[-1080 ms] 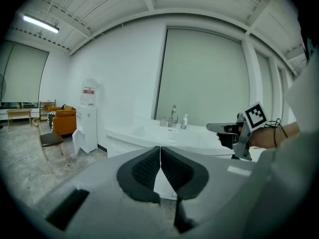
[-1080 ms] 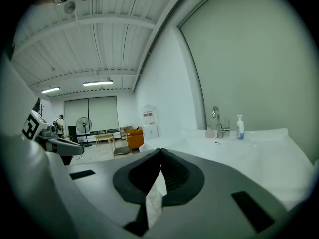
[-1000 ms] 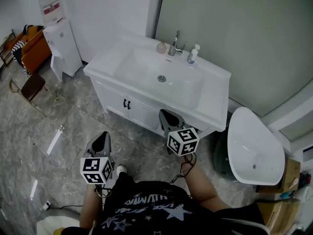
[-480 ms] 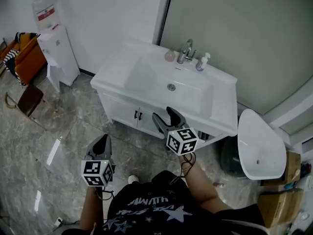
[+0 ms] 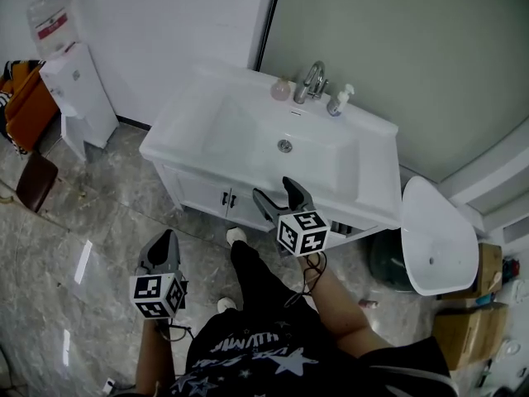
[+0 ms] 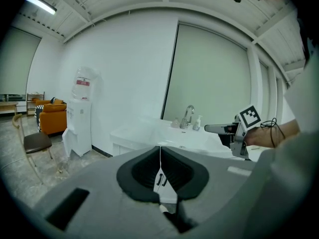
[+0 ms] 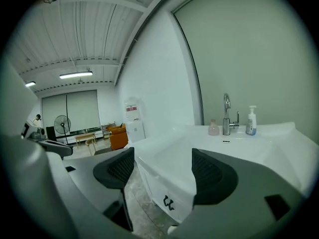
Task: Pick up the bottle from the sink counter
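Note:
A white pump bottle (image 5: 337,102) stands at the back of the white sink counter (image 5: 376,172), just right of the chrome faucet (image 5: 312,81). A small pink bottle (image 5: 282,89) stands left of the faucet. In the right gripper view the pump bottle (image 7: 251,121) stands far beyond the jaws. My right gripper (image 5: 274,192) hovers in front of the counter's front edge, its jaws opening with nothing between them. My left gripper (image 5: 164,240) hangs lower to the left over the floor, shut and empty. The left gripper view shows its pads (image 6: 160,159) meeting.
A white cabinet with dark handles (image 5: 225,198) sits under the counter. A water dispenser (image 5: 70,89) stands at the left wall, a white toilet (image 5: 434,238) to the right of the sink, cardboard boxes (image 5: 463,329) beyond it. A person's leg and shoe (image 5: 238,237) stand between the grippers.
The right gripper's jaws have gone from shut to wide apart. The person has stepped toward the sink, one foot now forward. The left gripper stays low and shut.

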A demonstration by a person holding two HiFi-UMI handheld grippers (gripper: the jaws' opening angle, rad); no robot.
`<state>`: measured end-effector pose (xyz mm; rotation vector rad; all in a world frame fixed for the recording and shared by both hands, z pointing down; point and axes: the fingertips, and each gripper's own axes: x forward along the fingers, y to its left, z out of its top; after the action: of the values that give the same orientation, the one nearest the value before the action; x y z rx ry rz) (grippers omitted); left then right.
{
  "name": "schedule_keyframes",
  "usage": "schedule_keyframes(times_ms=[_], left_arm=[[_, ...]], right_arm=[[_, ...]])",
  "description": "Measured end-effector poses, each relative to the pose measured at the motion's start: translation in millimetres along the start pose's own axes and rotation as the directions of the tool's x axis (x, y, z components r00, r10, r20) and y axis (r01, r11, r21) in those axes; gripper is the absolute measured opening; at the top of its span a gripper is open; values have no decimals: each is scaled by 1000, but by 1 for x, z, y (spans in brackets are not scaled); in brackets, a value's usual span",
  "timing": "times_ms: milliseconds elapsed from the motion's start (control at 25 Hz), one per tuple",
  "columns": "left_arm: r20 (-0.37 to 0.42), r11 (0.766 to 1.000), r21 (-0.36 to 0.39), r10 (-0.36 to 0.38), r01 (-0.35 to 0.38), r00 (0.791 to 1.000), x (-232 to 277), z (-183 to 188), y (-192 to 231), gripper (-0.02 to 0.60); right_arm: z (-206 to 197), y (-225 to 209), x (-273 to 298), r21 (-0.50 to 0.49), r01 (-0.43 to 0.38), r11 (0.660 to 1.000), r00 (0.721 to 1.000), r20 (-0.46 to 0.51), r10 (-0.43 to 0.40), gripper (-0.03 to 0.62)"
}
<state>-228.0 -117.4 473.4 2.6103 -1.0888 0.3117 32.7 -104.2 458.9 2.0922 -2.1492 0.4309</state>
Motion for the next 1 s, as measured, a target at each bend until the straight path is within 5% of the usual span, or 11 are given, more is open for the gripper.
schedule_keyframes(times_ms=[480,1000], left_arm=[[-6,999,10,49,-49,999,123,61,46,21],[-37,999,49,-9,10,999,288,127,45,21]], right_arm=[[42,-91,146,35,82,996,997,9,-82,371],[81,-214,253,50,274,960,961,17,-275,357]])
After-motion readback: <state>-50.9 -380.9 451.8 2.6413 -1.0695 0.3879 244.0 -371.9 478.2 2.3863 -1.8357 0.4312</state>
